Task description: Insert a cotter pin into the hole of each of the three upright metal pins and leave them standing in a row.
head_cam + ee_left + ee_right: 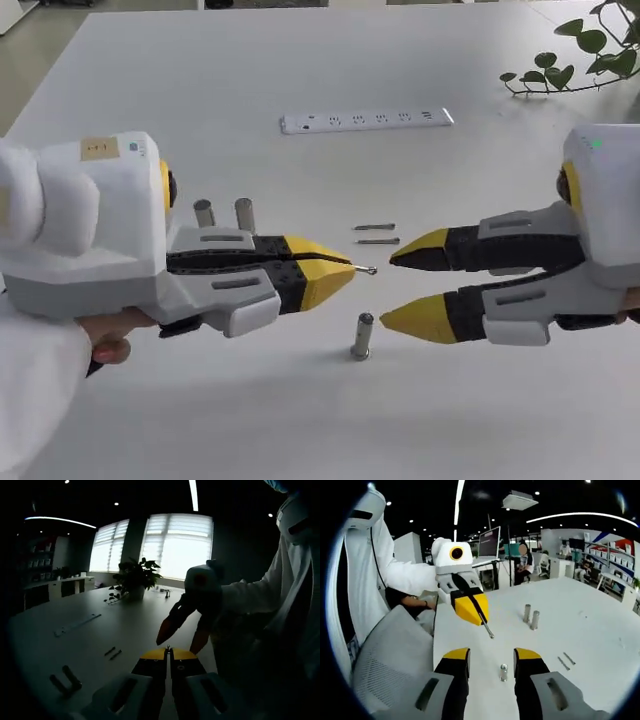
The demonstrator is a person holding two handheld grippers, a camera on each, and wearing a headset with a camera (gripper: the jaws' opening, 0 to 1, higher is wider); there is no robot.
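Shows left gripper [348, 270] clamping a level cotter pin [365, 268], tip just above the front upright metal pin [362, 336], with right gripper [387, 289] wide open beside it.

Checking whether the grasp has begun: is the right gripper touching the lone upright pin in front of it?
Apart. In the right gripper view the pin stands between the open jaws of the right gripper, with table visible on both sides.
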